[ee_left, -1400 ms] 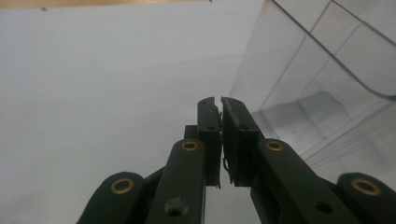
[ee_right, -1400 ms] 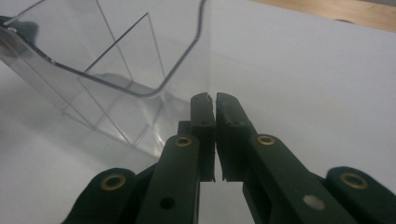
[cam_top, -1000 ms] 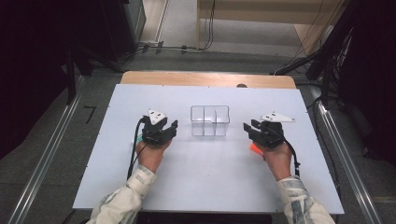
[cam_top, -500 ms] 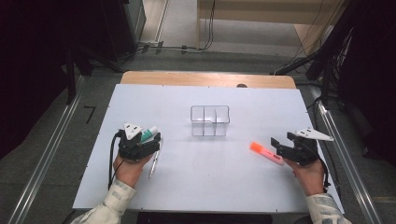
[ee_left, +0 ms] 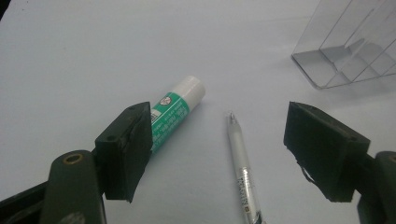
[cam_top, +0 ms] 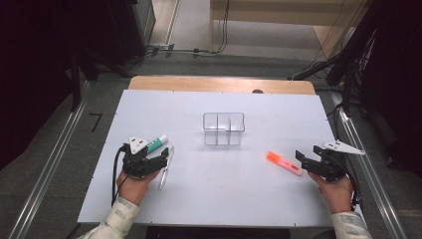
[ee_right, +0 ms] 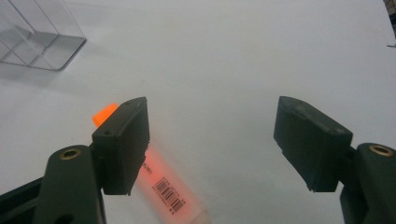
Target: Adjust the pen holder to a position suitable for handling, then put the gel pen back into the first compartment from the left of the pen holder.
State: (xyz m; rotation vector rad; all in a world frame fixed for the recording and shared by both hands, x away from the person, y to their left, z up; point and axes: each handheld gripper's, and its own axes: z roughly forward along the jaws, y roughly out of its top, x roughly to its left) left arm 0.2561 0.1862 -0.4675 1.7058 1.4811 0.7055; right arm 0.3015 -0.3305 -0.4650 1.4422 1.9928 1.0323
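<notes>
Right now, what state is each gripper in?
Left gripper: open, holding nothing; pen lies between its jaws.
Right gripper: open, holding nothing; orange highlighter beside one jaw.

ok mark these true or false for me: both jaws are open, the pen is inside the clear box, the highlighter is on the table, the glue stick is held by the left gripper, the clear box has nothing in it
1. Both grippers stand open. True: the left gripper and the right gripper each hold nothing between their jaws.
2. The pen is inside the clear box. False: it lies on the table, between the left gripper's jaws.
3. The orange highlighter lies on the table. True.
4. The left gripper holds the glue stick. False: it lies free on the table beside the left jaw.
5. The clear box has nothing in it. True.
</notes>
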